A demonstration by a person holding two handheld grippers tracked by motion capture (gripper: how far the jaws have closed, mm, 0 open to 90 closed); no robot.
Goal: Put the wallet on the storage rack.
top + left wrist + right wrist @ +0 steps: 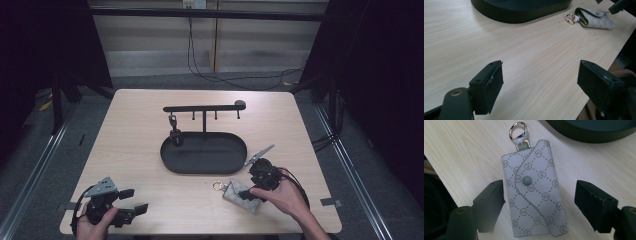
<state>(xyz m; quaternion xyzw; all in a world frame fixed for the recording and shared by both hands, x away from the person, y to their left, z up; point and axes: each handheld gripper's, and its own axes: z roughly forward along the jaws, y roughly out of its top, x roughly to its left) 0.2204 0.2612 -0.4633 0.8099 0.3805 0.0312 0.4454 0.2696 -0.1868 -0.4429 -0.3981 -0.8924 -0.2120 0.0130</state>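
At the lower right of the high view, your right gripper hangs over the key pouch, which lies flat on the table near its front edge, just below and to the right of the black tray. In the right gripper view the pouch runs up the centre of the frame with its snap flap closed and its metal clasp at the top centre; your jaws stand apart on either side of it, the left one close by its edge, the right one clear, and neither pad presses on the fabric. At the lower left of the high view, your left gripper rests low near the table's front corner, well apart from the pouch. The left gripper view shows its jaws spread wide over bare wood with nothing between them, the pouch and its clasp small at the upper right. At the centre of the high view a rack of hooks rises from the tray's far side, one small dark item hanging at its left end.
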